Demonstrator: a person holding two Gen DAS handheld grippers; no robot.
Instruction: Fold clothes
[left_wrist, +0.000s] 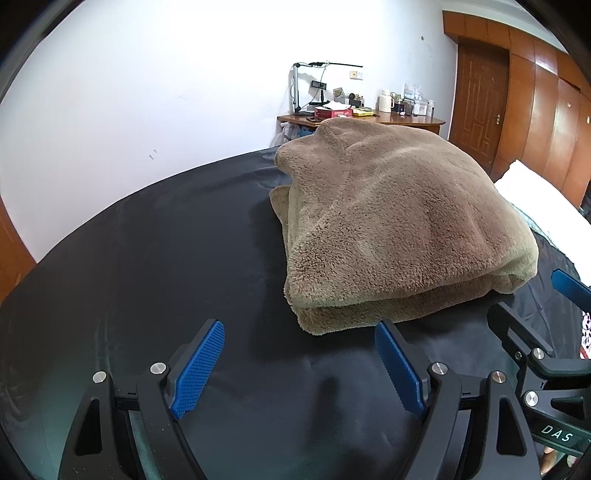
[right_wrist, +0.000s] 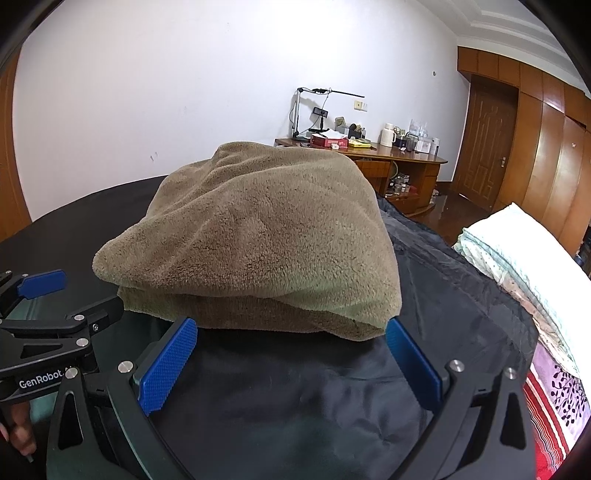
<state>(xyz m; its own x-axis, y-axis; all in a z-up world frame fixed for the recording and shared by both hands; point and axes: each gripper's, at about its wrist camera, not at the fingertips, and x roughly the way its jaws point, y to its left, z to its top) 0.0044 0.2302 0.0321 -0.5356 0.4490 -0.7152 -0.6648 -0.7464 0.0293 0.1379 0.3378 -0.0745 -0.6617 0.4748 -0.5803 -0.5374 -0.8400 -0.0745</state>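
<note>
The left gripper (left_wrist: 299, 365) is hovering nearest the lens with its blue pads wide apart and nothing between them, over the black sheet (left_wrist: 166, 258), while the right gripper (right_wrist: 291, 365) is likewise standing open and empty, its tips just short of the fleece (right_wrist: 255, 236). The fleece is sitting as a thick brown stack on the sheet, ahead of both grippers and touched by neither. Its layers are lying doubled over with edges roughly matched, so the folding is looking finished or nearly so, perhaps only a tidy left.
</note>
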